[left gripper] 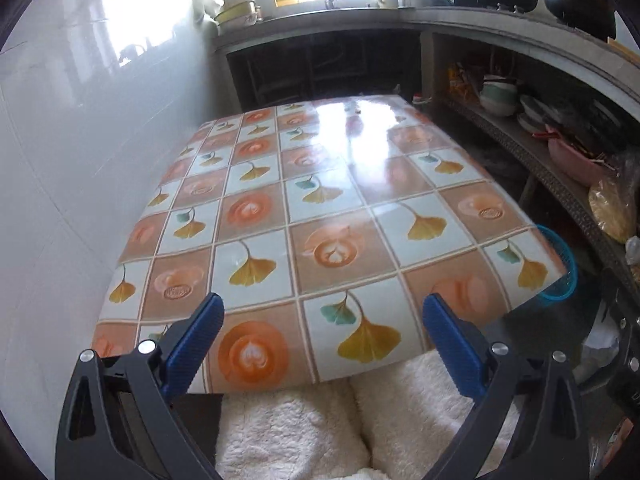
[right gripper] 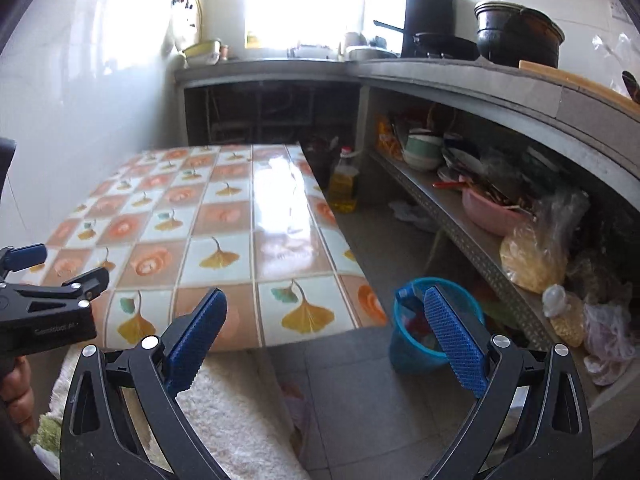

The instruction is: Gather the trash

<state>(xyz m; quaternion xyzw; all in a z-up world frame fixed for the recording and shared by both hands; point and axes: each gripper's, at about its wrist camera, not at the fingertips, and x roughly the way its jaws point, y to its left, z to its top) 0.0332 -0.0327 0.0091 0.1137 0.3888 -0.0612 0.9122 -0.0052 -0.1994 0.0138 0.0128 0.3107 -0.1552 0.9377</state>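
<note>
Kitchen, patterned worktop (left gripper: pixel 304 216) bare. Both tongs, left (left gripper: pixel 323 316) and right (right gripper: pixel 326 318), apart, empty. Scan floor beside blue bin (right gripper: pixel 404 344) for trash; approach low.

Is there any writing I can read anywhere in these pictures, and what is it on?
"Genrobot AI" or similar, blurred, on the black body of the left gripper.
Printed marks in the table cloth's orange squares: too small to read.
Blue bin contents: no legible text.
</note>
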